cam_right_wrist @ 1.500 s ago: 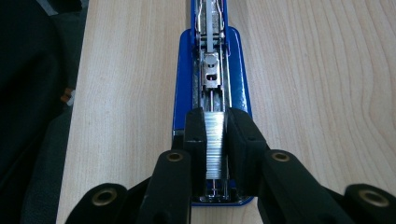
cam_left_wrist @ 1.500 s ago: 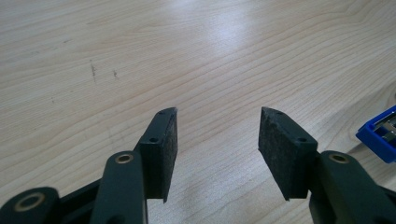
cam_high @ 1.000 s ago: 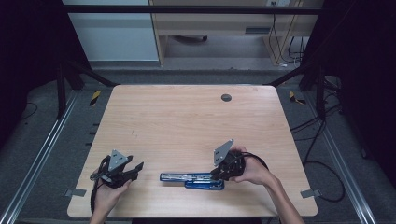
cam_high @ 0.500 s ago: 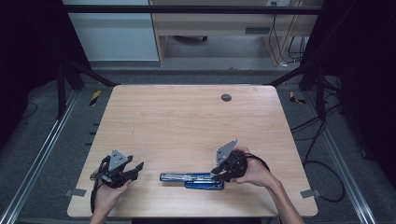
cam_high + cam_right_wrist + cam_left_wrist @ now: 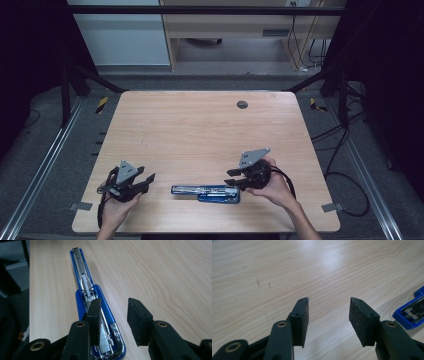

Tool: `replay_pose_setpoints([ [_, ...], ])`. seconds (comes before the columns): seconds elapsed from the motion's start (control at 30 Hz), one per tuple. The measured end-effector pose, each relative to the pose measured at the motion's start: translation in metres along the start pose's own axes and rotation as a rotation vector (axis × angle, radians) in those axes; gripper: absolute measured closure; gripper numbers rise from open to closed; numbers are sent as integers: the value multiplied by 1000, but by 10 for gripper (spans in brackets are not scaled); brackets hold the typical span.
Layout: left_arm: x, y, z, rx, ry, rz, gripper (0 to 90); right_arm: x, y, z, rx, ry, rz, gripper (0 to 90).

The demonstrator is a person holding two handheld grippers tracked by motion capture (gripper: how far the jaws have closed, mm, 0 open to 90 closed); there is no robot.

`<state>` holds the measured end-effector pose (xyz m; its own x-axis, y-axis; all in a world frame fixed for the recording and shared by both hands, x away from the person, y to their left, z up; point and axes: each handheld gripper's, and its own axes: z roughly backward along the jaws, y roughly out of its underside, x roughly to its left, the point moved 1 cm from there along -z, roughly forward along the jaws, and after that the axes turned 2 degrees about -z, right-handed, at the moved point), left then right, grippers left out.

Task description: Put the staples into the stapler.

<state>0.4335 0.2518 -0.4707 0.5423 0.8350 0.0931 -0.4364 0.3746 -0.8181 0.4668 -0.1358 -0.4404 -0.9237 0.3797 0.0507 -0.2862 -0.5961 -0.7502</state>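
Left hand-held gripper (image 5: 148, 179) low at near-left, jaws parted with nothing between them. Right hand-held gripper (image 5: 231, 178) pointing left, its jaws just opening, apparently gripping nothing. Both forearms enter from below.

A fixed overhead camera looks forward and down across the whole wooden table (image 5: 200, 130) from the person's side. Two close cameras ride low on the handheld grippers, each looking along its own black jaws just above the tabletop. All three views share the blue stapler (image 5: 206, 192) (image 5: 410, 313) (image 5: 96, 315).
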Motion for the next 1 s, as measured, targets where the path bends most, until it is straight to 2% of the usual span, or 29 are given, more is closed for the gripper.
replay_pose_setpoints([
  [0.07,-1,-1,1,-6,10,-5,517,1,2,3,-6,19,-24,648],
  [0.17,-4,-4,2,-19,39,-19,533,3,7,7,-30,7,-63,661],
  [0.23,-7,-6,3,-31,56,-31,541,3,11,9,-31,27,-76,663],
  [0.33,-11,-10,5,-39,78,-58,566,4,16,13,-46,84,-107,678],
  [0.4,-14,-12,5,-44,81,-63,609,4,19,15,-78,119,-141,680],
  [0.53,-19,-15,5,-52,87,-56,685,6,28,16,-89,210,-188,710],
  [0.67,-24,-15,4,-40,102,-49,759,8,36,18,-106,217,-230,766],
  [0.87,-31,-14,1,-22,129,-60,824,16,46,21,-121,199,-254,821],
  [1.0,-34,-16,1,-12,164,-85,880,21,52,20,-119,199,-262,868],
])
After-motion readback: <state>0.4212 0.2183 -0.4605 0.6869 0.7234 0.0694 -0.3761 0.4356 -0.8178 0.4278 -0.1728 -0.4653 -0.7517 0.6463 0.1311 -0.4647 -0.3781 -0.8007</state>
